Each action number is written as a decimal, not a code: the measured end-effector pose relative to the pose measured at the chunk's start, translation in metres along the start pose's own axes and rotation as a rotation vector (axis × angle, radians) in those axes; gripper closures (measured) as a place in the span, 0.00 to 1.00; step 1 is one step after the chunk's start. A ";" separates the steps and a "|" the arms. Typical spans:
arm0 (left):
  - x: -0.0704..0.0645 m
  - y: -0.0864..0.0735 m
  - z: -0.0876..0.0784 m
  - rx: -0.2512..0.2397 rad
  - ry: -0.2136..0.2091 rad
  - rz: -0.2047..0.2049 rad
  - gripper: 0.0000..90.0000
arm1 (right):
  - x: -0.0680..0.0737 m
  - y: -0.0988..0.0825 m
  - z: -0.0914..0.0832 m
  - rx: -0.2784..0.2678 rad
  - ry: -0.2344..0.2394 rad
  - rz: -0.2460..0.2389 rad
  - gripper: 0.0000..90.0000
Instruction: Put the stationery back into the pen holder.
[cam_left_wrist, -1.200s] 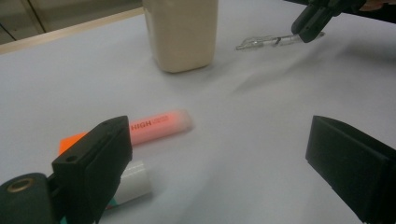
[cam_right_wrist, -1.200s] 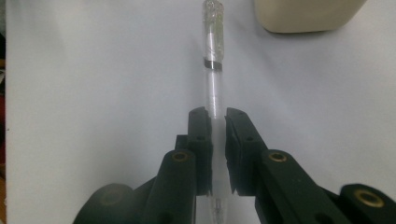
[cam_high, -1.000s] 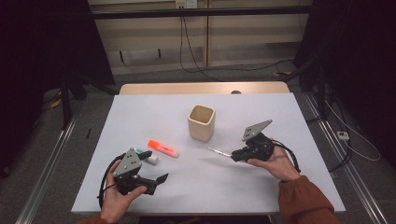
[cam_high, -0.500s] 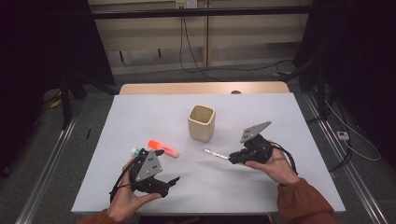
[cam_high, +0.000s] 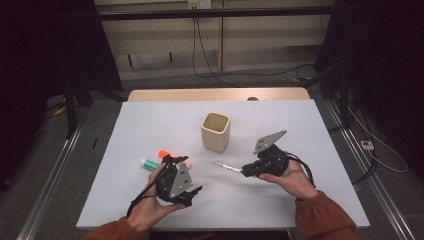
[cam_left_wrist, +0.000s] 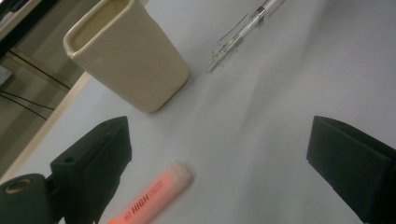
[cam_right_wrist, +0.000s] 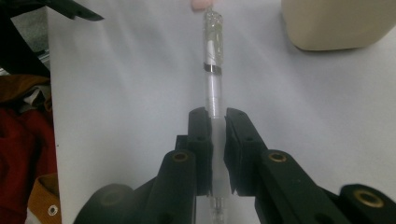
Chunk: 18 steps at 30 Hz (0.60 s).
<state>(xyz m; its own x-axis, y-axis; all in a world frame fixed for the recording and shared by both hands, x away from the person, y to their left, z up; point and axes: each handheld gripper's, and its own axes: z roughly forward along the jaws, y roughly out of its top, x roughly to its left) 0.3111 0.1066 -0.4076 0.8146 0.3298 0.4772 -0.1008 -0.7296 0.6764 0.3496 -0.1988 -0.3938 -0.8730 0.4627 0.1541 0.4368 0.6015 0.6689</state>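
Already a clear plastic pen (cam_right_wrist: 214, 88) is clamped in the right gripper (cam_high: 243, 170); the left gripper (cam_left_wrist: 219, 154), fingers spread wide and empty, is poised over an orange highlighter (cam_left_wrist: 154, 196), lower left; the beige ceramic cup (cam_high: 216, 131) is unfilled.

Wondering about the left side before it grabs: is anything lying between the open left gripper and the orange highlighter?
Nothing visible. In the left gripper view the orange highlighter lies on bare table just ahead of the open left gripper; the cup stands farther off.
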 end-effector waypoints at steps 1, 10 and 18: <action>-0.001 0.002 0.003 0.000 0.002 0.025 0.09 | 0.001 0.001 0.000 -0.001 0.000 0.001 0.90; -0.010 0.018 0.016 0.022 0.063 0.174 0.15 | 0.008 0.007 -0.003 -0.022 0.004 -0.005 0.90; -0.021 0.025 0.021 0.080 0.118 0.356 0.35 | 0.014 0.013 -0.001 -0.023 0.014 -0.013 0.90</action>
<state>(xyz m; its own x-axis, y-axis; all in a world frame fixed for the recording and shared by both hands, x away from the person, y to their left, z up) 0.3030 0.0684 -0.4123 0.6650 0.1103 0.7386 -0.3173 -0.8536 0.4132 0.3430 -0.1857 -0.3821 -0.8815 0.4459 0.1555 0.4208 0.5923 0.6871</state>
